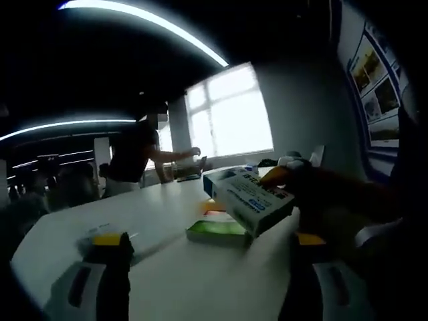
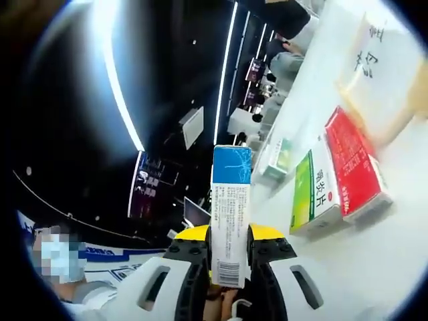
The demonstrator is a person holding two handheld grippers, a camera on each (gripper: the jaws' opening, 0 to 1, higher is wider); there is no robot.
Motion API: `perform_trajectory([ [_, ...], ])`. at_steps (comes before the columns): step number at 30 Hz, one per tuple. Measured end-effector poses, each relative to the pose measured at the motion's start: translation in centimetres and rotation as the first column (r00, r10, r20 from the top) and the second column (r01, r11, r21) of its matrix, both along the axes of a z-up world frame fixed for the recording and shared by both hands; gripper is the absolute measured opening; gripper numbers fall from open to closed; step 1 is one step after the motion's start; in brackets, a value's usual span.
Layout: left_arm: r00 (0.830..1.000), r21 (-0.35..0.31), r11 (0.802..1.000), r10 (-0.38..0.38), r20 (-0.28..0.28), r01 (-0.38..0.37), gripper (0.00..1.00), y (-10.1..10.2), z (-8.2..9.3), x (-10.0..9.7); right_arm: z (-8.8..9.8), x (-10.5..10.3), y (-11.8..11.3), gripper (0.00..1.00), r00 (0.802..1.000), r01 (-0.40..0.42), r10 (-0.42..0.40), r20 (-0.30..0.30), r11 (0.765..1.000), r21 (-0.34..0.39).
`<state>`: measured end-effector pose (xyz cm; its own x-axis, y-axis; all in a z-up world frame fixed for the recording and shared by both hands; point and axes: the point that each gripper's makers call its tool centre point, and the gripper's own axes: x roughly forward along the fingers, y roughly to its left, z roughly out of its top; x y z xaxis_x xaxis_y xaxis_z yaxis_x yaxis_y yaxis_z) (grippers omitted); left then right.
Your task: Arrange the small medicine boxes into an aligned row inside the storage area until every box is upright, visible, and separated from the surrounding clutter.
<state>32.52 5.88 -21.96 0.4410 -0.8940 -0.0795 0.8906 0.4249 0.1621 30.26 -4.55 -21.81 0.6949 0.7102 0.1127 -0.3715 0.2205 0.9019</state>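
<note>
Here, a white-and-blue cardboard medicine box [image 2: 231, 214] is clamped between the jaws of the right gripper [image 2: 229, 257], its long axis running straight out along the jaws, blue end away from the camera. In the left gripper view the same box [image 1: 249, 198] is seen lifted above the white table [image 1: 167, 267], held by the other gripper [image 1: 314, 184] coming in from the right. The left gripper [image 1: 207, 281] is spread wide and holds nothing. A flat green-topped box [image 1: 217, 231] is seen lying on the table just below the carried one. In the right gripper view, a green-and-white box [image 2: 313, 190] and a red box [image 2: 354, 164] are stood touching side by side on the table [image 2: 374, 267], to the right of the held box; a smaller green box [image 2: 279, 157] is set farther off. Judged from this, the held box is to be swung rightwards and lined up beside the green-and-white one, the right gripper being nearer.
</note>
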Motion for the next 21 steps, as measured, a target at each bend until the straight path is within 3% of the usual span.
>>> perform_trajectory([
  [21,0.998,0.016,0.998,0.066,0.007,-0.066,1.0,3.4,0.4,0.8,-0.6,-0.3,-0.2,0.18,1.0,-0.017,0.017,-0.009,1.0,-0.011],
])
